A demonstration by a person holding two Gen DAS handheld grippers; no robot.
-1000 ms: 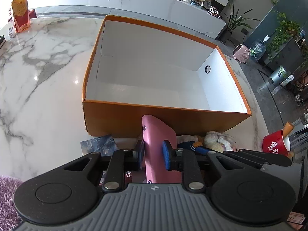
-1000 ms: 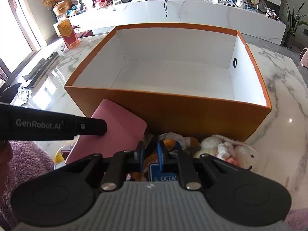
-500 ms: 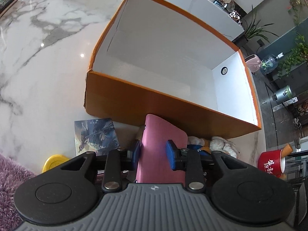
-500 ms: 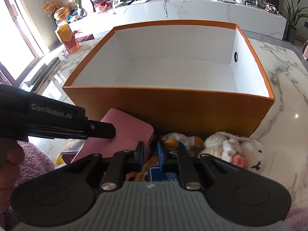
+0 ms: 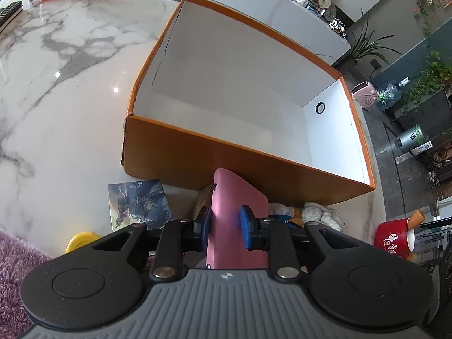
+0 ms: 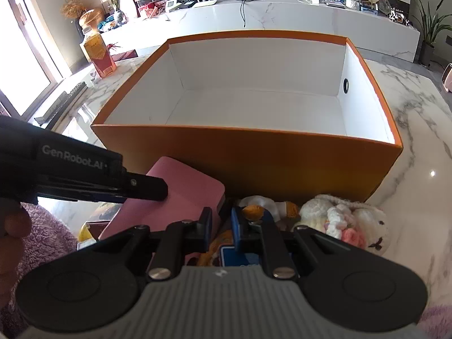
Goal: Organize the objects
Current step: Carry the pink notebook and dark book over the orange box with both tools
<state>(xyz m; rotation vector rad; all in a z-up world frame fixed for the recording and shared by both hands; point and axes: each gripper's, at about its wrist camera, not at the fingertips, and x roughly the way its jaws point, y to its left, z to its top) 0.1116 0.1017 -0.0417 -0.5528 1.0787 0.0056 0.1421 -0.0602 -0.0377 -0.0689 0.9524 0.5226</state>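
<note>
Just short of the open orange cardboard box with the white inside (image 5: 254, 107), the left gripper (image 5: 224, 223) pinched a flat pink rectangular case (image 5: 234, 214), its jaws having just been closing on it. The case stood on edge, near the box's front wall and not over the rim. Held so narrowly, it might pivot or slip out, or catch the wall on the lift. The right gripper (image 6: 221, 223) hung pressed nearly together, empty, over a white crocheted soft toy (image 6: 344, 220) it could nudge.

Glossy marble table (image 5: 56, 118), matt cardboard box (image 5: 197, 155), fuzzy knitted plush toy (image 6: 347, 223)
</note>
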